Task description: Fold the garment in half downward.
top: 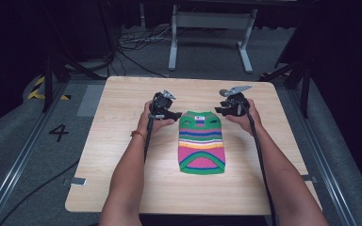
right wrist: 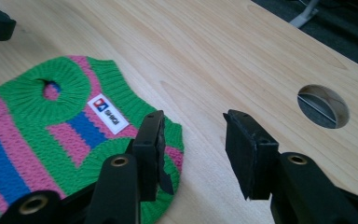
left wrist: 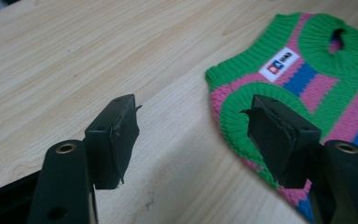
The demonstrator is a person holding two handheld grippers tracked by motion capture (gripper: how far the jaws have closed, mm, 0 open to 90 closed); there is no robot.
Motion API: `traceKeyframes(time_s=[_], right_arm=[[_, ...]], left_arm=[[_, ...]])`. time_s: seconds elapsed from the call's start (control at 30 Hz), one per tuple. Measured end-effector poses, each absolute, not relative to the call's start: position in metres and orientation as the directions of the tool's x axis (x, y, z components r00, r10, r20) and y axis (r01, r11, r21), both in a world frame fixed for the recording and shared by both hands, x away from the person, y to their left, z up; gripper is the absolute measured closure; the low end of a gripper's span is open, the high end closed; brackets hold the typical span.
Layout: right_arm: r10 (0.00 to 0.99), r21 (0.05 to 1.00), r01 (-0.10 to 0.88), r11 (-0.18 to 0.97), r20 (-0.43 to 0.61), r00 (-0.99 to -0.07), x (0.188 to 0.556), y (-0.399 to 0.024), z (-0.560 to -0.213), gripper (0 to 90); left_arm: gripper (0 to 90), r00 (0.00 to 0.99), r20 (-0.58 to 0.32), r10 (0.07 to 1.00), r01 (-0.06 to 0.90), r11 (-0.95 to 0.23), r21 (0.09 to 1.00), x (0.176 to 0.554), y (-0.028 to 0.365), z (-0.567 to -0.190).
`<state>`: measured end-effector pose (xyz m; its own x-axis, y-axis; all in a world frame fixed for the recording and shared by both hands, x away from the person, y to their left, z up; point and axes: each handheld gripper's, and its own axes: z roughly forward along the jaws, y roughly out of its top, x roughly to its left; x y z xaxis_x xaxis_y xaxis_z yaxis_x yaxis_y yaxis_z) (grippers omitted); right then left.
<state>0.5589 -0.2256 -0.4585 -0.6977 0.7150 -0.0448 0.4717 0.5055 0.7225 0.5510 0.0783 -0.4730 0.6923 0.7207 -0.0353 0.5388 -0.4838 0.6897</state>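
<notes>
Striped sweater (top: 201, 142) lies flat mid-table (top: 122, 179), collar at twelve o'clock. Left tool (top: 173, 114) hovers at its ten o'clock corner, jaws apart, holding nothing. Right tool (top: 218, 111) at one o'clock, jaws parted, empty.

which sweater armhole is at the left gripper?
The armhole on the striped sweater's left shoulder in the high view, rimmed in green. The left gripper, open, straddles its edge; the other armhole is by the right gripper.
</notes>
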Motion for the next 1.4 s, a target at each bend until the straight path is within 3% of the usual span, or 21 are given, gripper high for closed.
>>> traceKeyframes(time_s=[0.43, 0.67, 0.8, 0.97, 1.07, 1.13, 1.27, 1.4], right_arm=[[0.733, 0.700, 0.532, 0.477, 0.017, -0.680, 0.564, -0.217, -0.481, 61.9], [0.732, 0.667, 0.544, 0.509, -0.002, -0.681, 0.565, -0.213, -0.491, 59.9], [0.740, 0.664, 0.565, 0.490, 0.025, -0.672, 0.566, -0.215, -0.497, 58.6], [0.745, 0.679, 0.585, 0.444, 0.084, -0.662, 0.565, -0.219, -0.501, 61.3], [0.730, 0.676, 0.581, 0.453, 0.092, -0.677, 0.564, -0.218, -0.500, 73.4], [0.723, 0.673, 0.571, 0.470, 0.077, -0.686, 0.563, -0.215, -0.499, 76.7], [0.720, 0.663, 0.566, 0.490, 0.059, -0.692, 0.562, -0.213, -0.498, 82.2], [0.719, 0.663, 0.560, 0.496, 0.048, -0.694, 0.561, -0.213, -0.496, 84.7]], left_arm=[[48.7, 0.678, -0.074, 0.731, 0.578, -0.467, 0.669, 0.558, 0.053, -0.493], [43.1, 0.667, -0.053, 0.743, 0.582, -0.476, 0.659, 0.559, 0.047, -0.500], [37.6, 0.644, -0.068, 0.762, 0.596, -0.444, 0.669, 0.559, 0.047, -0.503], [37.7, 0.652, -0.075, 0.755, 0.586, -0.438, 0.682, 0.558, 0.048, -0.505], [58.8, 0.698, -0.089, 0.711, 0.560, -0.465, 0.685, 0.555, 0.046, -0.503], [70.2, 0.713, -0.099, 0.694, 0.552, -0.469, 0.690, 0.553, 0.045, -0.504], [80.5, 0.725, -0.105, 0.680, 0.547, -0.477, 0.688, 0.554, 0.045, -0.503], [83.4, 0.734, -0.065, 0.676, 0.529, -0.509, 0.679, 0.554, 0.041, -0.501]])
